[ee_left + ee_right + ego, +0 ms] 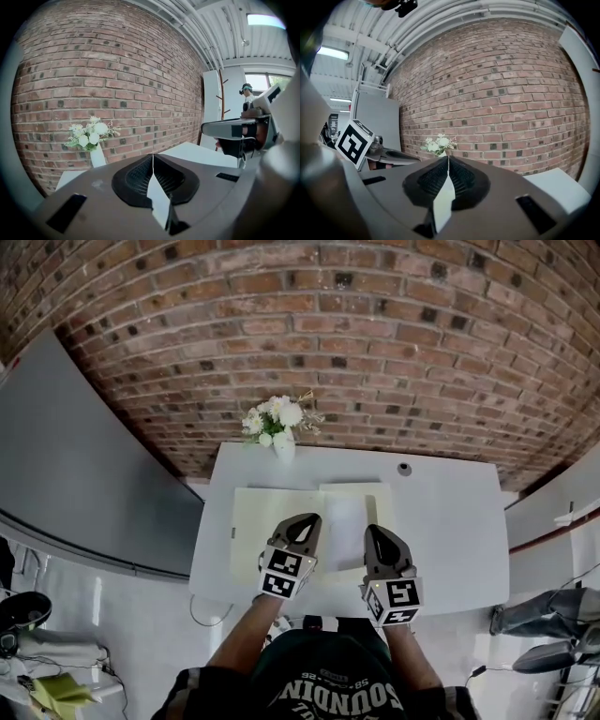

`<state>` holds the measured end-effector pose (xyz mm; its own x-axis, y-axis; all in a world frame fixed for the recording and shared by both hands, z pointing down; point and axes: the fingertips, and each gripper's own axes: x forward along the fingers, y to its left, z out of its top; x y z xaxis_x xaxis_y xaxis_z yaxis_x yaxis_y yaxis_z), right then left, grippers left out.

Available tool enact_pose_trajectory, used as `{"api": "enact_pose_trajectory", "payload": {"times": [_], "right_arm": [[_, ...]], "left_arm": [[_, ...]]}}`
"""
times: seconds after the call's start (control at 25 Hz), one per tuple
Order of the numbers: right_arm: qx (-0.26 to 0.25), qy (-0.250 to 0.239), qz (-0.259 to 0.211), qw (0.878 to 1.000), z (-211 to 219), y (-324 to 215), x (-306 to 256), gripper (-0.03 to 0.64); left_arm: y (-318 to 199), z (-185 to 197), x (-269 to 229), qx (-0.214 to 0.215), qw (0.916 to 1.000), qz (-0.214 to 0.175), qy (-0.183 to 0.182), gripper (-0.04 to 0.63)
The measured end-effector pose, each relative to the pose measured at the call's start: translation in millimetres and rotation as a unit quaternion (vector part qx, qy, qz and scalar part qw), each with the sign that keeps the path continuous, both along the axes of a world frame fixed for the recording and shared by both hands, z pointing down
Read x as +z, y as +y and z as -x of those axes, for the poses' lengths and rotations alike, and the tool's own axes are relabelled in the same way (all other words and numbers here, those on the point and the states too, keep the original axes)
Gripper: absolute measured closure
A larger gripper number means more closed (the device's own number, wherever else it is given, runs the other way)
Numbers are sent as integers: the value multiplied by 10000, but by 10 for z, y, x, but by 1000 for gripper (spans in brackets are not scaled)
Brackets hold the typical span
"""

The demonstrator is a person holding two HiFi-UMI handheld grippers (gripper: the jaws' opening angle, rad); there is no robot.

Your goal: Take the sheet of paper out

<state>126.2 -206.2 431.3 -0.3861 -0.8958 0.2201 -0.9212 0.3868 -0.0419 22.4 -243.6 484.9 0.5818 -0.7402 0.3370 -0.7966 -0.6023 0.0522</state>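
Left gripper (307,520) and right gripper (372,531) flank paper (343,517) running lengthwise toward wall (375,334).

Rough brick wall (375,334), smooth matt table (450,521)

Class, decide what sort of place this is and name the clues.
Probably an indoor office or studio workspace: a brick wall, a white table with a vase of flowers, a ceiling strip light.
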Motion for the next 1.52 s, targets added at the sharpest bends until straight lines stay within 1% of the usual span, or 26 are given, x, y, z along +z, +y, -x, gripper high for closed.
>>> {"api": "enact_pose_trajectory", "payload": {"times": [0.32, 0.68, 1.24, 1.52], "right_arm": [[-147, 18, 74, 9999, -53, -150, 58, 546], [-410, 70, 203, 9989, 3, -260, 164, 548], [-892, 138, 560, 9943, 110, -440, 541, 548], [-999, 171, 697, 9924, 73, -527, 688, 548]], "left_arm": [[-107, -90, 86, -98, 9999, 100, -15, 583], [-167, -73, 206, -247, 9993, 272, -46, 583], [-197, -22, 606, -615, 9950, 778, -126, 583], [-232, -16, 814, -747, 9918, 1016, -193, 583]]}}
